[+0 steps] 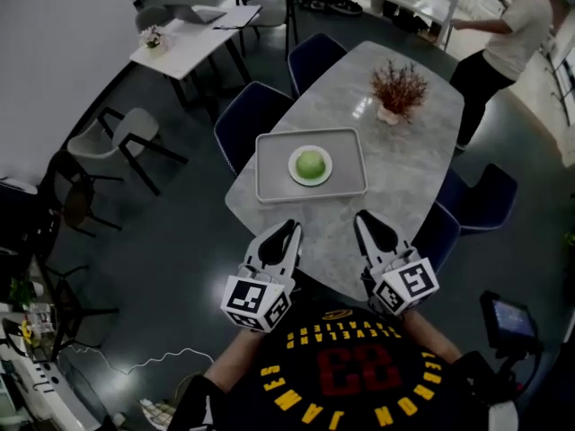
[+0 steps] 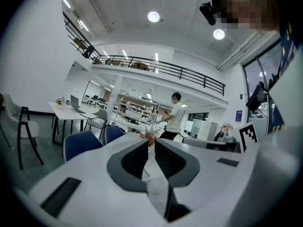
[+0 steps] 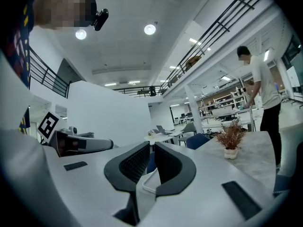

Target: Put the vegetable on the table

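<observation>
Marble desk [image 1: 404, 169]: tray [image 1: 269, 164], plate [image 1: 328, 171], green vegetable [image 1: 310, 163]. Left tongs [image 1: 292, 228], right tongs [image 1: 364, 216] clenched, empty. Risk: rolls off plate if nudged sideways.

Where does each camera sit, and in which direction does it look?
Head view: on the person's head, looking steeply down at the table, tray and green vegetable; shows the left gripper, right gripper and shirt.
Left gripper view: on the left gripper, looking level over the table towards the potted plant; shows its own jaws.
Right gripper view: on the right gripper, looking the same way; shows its own jaws.
Shared: all three show the potted plant and the standing person.
</observation>
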The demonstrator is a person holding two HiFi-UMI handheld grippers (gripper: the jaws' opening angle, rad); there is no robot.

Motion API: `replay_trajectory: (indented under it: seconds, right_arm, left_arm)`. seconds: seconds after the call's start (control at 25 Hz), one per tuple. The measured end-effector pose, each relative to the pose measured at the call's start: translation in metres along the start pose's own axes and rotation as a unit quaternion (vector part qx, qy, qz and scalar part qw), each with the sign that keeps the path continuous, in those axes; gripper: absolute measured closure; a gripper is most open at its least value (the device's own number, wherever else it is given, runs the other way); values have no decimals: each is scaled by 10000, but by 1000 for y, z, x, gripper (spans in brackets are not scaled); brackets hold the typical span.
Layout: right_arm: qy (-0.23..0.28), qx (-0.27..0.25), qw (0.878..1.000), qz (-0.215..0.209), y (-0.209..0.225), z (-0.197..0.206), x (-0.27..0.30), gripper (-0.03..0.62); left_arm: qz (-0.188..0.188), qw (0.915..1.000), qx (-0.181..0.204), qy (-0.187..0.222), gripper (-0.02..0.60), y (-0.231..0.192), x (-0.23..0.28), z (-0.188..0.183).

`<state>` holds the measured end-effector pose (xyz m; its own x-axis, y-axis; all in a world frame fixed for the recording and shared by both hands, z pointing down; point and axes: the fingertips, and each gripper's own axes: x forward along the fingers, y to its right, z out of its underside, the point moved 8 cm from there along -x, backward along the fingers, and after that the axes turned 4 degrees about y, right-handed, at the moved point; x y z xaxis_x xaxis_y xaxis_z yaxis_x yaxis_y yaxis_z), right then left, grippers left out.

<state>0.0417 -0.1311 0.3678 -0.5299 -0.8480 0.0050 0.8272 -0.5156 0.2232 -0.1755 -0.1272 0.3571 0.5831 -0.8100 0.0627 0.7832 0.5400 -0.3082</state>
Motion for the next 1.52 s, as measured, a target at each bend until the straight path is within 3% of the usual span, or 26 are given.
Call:
replay_trajectory:
  seconds: [0.32,0.72,0.88,1.08,1.12,1.16,1.52]
  right_arm:
    - [-541,-130,9973,472,31,12,77,557]
    - [-1292,558,9852,979,95,71,144,557]
    - [-1631,840,9755,1216,110,96,156,556]
    - [-1954,1231,9609,1528,130,132,165,556]
    - [-1998,1304,9583,1570,133,138,167,554]
    - [-2049,1380,9557,1603,135,144,170,514]
    - [-2714,1770,9291,1784,154,197,184,502]
  left_arm:
    - [277,9980,-126,-559,537,-69,71,-5]
    - [441,9853,-314,-1621,537,-138,162,40]
    - [284,9781,-339,-2032,537,-169,187,62]
    - [72,9664,-605,-2498,531,-205,212,93]
    - [55,9641,-624,-2581,496,-211,215,99]
    - [39,9614,-645,-2673,486,-215,217,105]
    - [2,9295,-813,-3597,479,-239,235,166]
